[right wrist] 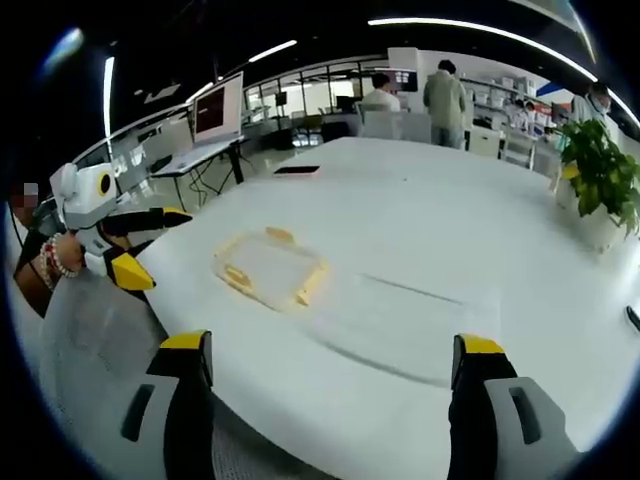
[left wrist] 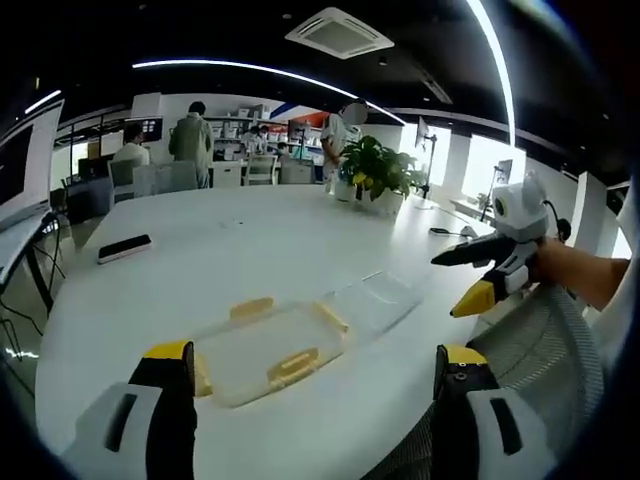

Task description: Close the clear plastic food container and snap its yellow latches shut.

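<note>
Clear plastic container [left wrist: 375, 300] and its yellow-latched lid [left wrist: 265, 345] lie apart on the white surface [left wrist: 200, 260]. My left gripper [left wrist: 315, 385] and right gripper [right wrist: 330, 385] hover with jaws spread, holding nothing.

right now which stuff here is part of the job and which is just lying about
Part of the job:
- lid with yellow latches, lying flat on the table
- clear container base beside it
- left gripper and right gripper, both with jaws open and empty

Just lying about:
- phone
- potted plant
- white table
</note>
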Available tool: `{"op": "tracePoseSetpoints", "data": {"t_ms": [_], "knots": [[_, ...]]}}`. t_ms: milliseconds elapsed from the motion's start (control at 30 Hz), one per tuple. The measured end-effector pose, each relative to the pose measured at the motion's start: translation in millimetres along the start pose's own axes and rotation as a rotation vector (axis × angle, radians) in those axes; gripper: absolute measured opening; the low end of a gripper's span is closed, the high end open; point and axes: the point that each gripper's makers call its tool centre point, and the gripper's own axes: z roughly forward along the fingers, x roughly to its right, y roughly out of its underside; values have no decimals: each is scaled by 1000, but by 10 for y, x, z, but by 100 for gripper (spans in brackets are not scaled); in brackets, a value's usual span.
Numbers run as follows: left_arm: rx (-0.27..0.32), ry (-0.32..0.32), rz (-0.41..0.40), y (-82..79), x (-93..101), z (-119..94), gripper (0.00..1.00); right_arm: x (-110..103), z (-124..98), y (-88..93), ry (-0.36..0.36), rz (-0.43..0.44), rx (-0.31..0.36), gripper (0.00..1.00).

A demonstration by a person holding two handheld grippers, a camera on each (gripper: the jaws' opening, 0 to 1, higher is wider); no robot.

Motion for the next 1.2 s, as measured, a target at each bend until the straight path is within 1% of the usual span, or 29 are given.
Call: {"op": "tracePoseSetpoints", "data": {"t_ms": [33, 167, 300, 467, 700, 833, 1000, 1067, 1200], "knots": [[0, -3, -1, 5, -9, -1, 97, -1, -1, 19, 1, 5, -10, 97], [-1, -12, -14, 16, -30, -10, 98, -4, -5, 16, 0, -5, -3, 97], [-19, -9, -2, 49, -16, 7, 98, -8, 7, 60, -4, -2, -29, 96], [-25, -10, -8, 47, -38, 19, 98, -3, 18, 24, -8, -6, -19, 96], [-31, -8, -17, 56, -30, 22, 96, 12, 23, 26, -8, 7, -19, 95], [-21, -9, -20, 37, -28, 13, 96, -2, 26, 40, -17, 13, -26, 95], [-27, -3, -15, 45, -3, 14, 95, 11, 20, 44, -12, 17, -28, 95], [-28, 8, -22, 44, 22, 15, 95, 18, 17, 49, -7, 12, -31, 94], [-4, 2, -16, -5, 11, 2, 97, 1, 27, 91, -5, -8, -54, 94]]}}
